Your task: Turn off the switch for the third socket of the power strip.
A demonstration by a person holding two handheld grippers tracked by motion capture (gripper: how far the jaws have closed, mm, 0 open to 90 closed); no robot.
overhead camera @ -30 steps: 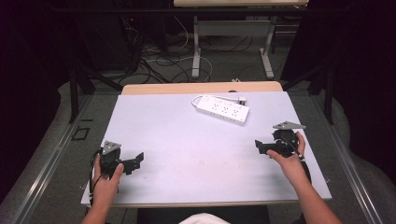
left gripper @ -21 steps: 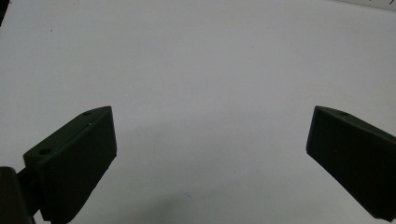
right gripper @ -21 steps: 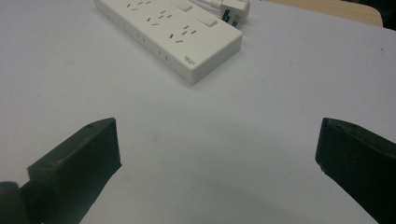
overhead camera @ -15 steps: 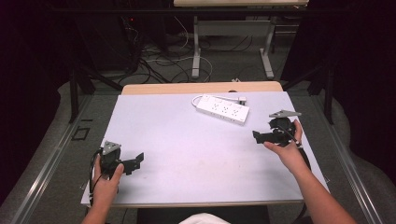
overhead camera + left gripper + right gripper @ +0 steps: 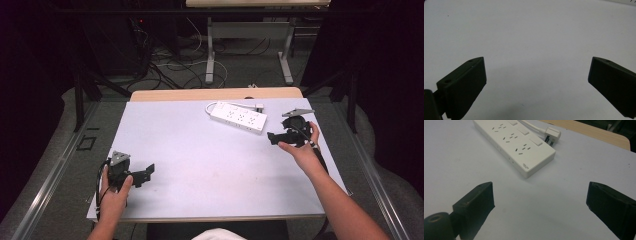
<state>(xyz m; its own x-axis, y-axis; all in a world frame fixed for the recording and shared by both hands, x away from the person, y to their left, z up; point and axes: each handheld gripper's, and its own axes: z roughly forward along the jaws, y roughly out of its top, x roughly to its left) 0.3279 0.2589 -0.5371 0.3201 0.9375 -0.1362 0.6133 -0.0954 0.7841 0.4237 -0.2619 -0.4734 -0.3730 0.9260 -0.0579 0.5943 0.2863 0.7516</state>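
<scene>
White power strip (image 5: pixel 237 117) just ahead of wide-apart R gripper (image 5: pixel 272 137), nothing between.

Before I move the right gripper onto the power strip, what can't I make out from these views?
- Power strip: its far end is cut off by the top edge of the right gripper view.
- Plug: the prong tips are too small in both views to tell their state.
- Label print on the strip: too small to read.
- Cable: too thin in the high view to trace.
- Left gripper: strip corner cut off at the top edge.
</scene>
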